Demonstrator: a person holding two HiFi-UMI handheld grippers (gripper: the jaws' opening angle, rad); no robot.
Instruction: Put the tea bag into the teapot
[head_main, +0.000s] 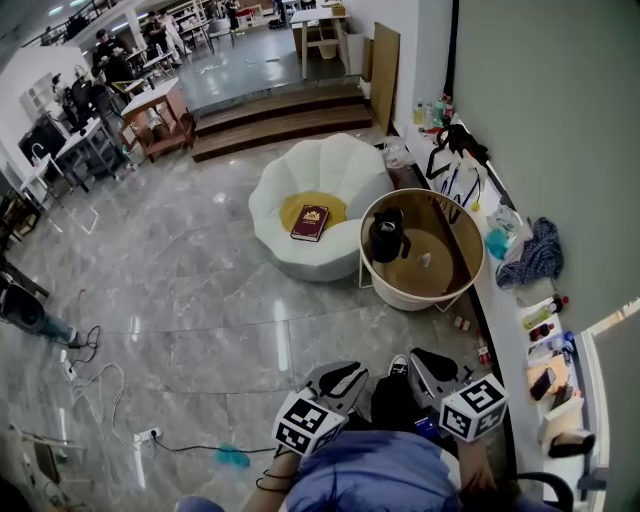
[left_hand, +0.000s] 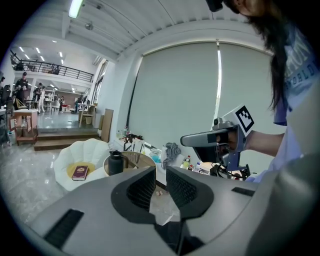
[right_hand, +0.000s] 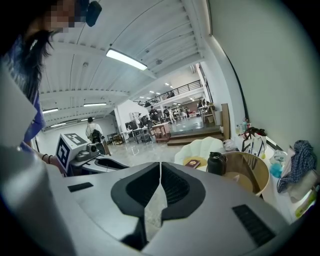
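Hanging close to the person, the right gripper (right_hand: 160, 165) is clenched empty and the left gripper (left_hand: 161, 171) released. Well ahead, the tea bag (head_main: 425, 260) lies mid round table (head_main: 440, 300), right of the teapot (head_main: 387, 236), nearer the right gripper.

Shirt (left_hand: 301, 75) print partly legible: "…ORLD". Book (head_main: 310, 222) cover lettering too small to read.

The left gripper (left_hand: 160, 176) is held low and points a little down, its jaws a bit apart with nothing in them. The right gripper (right_hand: 160, 172) is just beside it, jaws closed and empty
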